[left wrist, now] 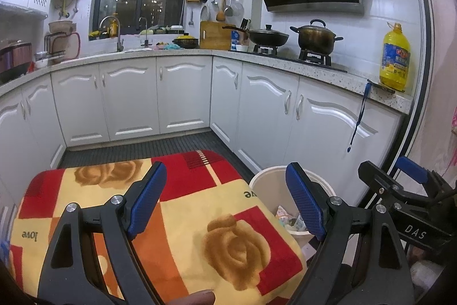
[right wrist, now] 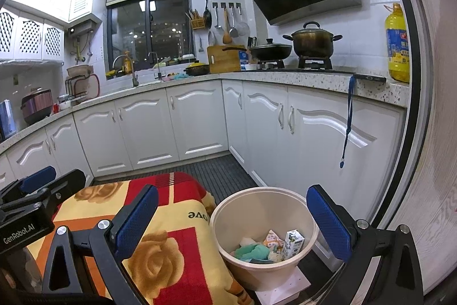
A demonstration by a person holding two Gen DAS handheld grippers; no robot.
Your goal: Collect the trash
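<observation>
We hold both grippers raised over the work area, each spread wide with nothing between its blue pads. The left gripper (left wrist: 225,202) hangs above the fleece blanket printed with red and yellow squares and brown roses (left wrist: 177,207), which covers the low worktop. The right gripper (right wrist: 232,222) hangs further toward the round cream plastic bin (right wrist: 228,207), so its jaws frame the bin's opening.

The bin is our landmark. It stands on the floor just beside the blanket's edge, on a small white slab (right wrist: 285,290), low enough that trash can be dropped in from above. Inside it lie the collected pieces: a small white and green drink carton (right wrist: 294,243) leaning against the wall, a crumpled teal cloth or wrapper (right wrist: 252,250), and some patterned paper scraps (right wrist: 272,240).

On the blanket next to the bin we see no loose trash, so we judge the collecting to be finished or nearly so, and the released grippers fit that reading.
</observation>
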